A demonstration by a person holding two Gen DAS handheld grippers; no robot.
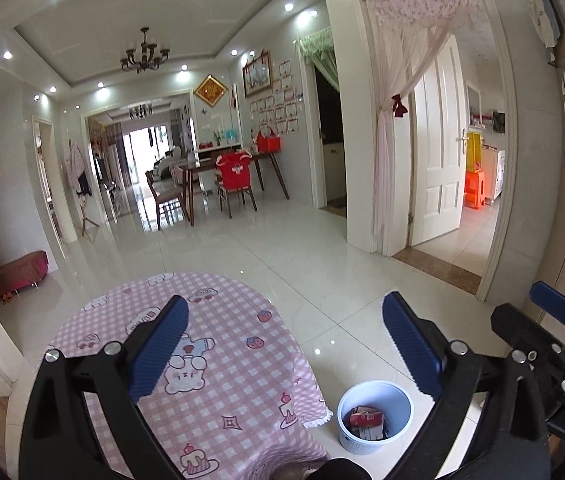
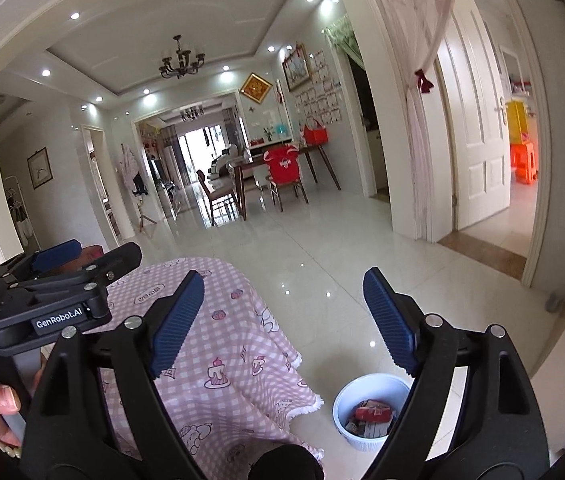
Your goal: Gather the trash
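Note:
A small white and blue bin point(image 1: 374, 416) stands on the tiled floor beside the table, with red and white crumpled packaging point(image 1: 368, 420) inside; it also shows in the right wrist view point(image 2: 370, 412), packaging point(image 2: 372, 414) within. My left gripper point(image 1: 284, 316) is open and empty, raised above the table with the pink checked cloth point(image 1: 218, 344). My right gripper point(image 2: 284, 292) is open and empty, held above the table's right side point(image 2: 226, 336). The right gripper shows at the right edge of the left wrist view point(image 1: 554, 312); the left gripper shows at the left of the right wrist view point(image 2: 66, 264).
Glossy tiled floor point(image 1: 322, 264) stretches ahead to a dining table with chairs point(image 1: 226, 176). A doorway with a white door and pink curtain point(image 1: 438, 152) is to the right. A red footstool point(image 1: 18, 272) sits at the left wall.

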